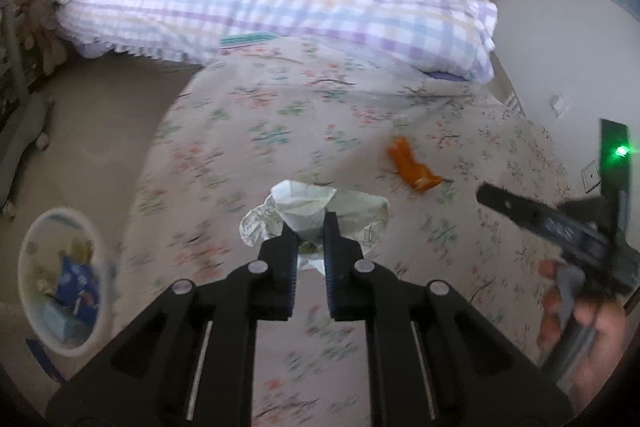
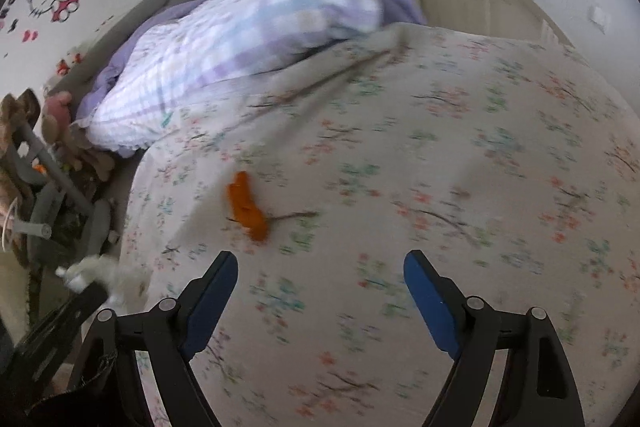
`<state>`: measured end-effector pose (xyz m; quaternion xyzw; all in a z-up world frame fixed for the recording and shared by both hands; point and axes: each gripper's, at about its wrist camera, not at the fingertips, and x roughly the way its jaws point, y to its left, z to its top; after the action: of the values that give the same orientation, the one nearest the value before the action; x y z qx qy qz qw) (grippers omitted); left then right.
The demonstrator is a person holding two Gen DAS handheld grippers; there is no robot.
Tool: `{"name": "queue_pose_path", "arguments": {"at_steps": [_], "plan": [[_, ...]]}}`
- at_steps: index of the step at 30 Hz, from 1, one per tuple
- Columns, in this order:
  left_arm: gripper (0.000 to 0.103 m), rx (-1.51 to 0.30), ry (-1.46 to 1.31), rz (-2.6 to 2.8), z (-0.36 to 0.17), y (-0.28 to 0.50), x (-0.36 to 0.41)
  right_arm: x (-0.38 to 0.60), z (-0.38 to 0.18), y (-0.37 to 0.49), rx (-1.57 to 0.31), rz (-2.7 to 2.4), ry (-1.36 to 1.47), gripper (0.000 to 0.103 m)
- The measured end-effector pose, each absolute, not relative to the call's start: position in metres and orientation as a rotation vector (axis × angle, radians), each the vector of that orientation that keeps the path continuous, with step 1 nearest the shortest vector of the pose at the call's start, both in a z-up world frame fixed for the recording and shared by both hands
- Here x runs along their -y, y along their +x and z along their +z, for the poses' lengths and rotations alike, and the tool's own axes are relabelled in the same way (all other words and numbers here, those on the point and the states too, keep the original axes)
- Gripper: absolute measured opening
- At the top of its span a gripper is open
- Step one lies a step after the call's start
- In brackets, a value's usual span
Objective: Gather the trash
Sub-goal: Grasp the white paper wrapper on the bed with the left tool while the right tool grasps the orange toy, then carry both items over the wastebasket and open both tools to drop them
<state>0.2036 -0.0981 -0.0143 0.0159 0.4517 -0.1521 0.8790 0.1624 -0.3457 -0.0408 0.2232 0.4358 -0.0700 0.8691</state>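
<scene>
Left claw [image 1: 311,227] pinches a crumpled wrapper [image 1: 316,215] just above the bed [image 1: 248,155]. Best keep the grip firm and carry it left to the bin [image 1: 60,283] on the floor. Right claw [image 2: 320,267], spread and empty, hovers near an orange scrap [image 2: 246,207].

The flowered bedsheet [image 2: 460,147] lies bare toward its right edge; only the crumpled orange wrapper [image 2: 246,207] and bunched checked quilt [image 2: 248,39] intrude.
</scene>
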Motion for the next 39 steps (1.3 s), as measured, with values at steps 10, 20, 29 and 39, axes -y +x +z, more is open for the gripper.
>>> {"name": "queue_pose_path", "arguments": {"at_steps": [10, 20, 29, 39], "plan": [[0.013, -0.971, -0.030, -0.254, -0.015, 0.193, 0.029, 0.299, -0.061, 0.206, -0.911, -0.131, 0.315, 0.047], [0.013, -0.979, -0.052, -0.229, -0.012, 0.183, -0.008, 0.275, -0.072, 0.214, -0.943, -0.097, 0.171, 0.015], [0.013, -0.960, -0.092, -0.250, 0.004, 0.161, -0.015, 0.266, -0.015, 0.161, -0.889, 0.002, 0.162, 0.013], [0.013, -0.929, -0.161, -0.223, 0.021, 0.143, -0.042, 0.231, 0.013, 0.104, -0.967, 0.126, 0.138, 0.013]]}}
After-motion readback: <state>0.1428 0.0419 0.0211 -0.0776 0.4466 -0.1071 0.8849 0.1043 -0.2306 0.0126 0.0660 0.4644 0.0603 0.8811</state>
